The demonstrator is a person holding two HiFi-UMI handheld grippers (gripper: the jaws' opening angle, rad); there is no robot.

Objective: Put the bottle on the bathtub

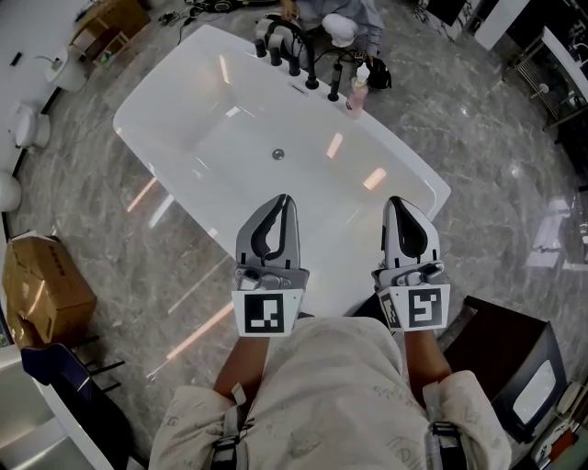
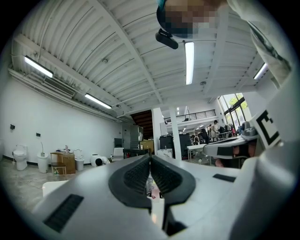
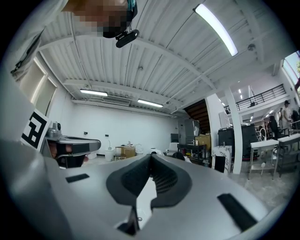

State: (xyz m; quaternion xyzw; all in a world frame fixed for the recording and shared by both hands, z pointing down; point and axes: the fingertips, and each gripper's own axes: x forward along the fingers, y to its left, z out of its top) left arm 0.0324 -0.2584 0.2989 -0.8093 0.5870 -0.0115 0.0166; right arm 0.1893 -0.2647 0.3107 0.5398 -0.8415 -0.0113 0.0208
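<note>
A white bathtub [image 1: 129,117] lies slantwise on the marble floor in the head view. A pink bottle [image 1: 357,89] with a white pump top stands upright on the tub's far rim, just right of the black taps [image 1: 296,57]. My left gripper [image 1: 287,198] and right gripper [image 1: 393,201] are side by side over the tub's near rim, close to my body and far from the bottle. Both point toward the tub. In the gripper views the left gripper [image 2: 150,157] and right gripper [image 3: 150,155] have their jaws pressed together with nothing between them.
A person [image 1: 344,16] crouches behind the taps at the tub's far side. A cardboard box [image 1: 41,280] sits on the floor at the left and a black cabinet [image 1: 505,358] at the lower right. A toilet [image 1: 28,124] stands by the left wall.
</note>
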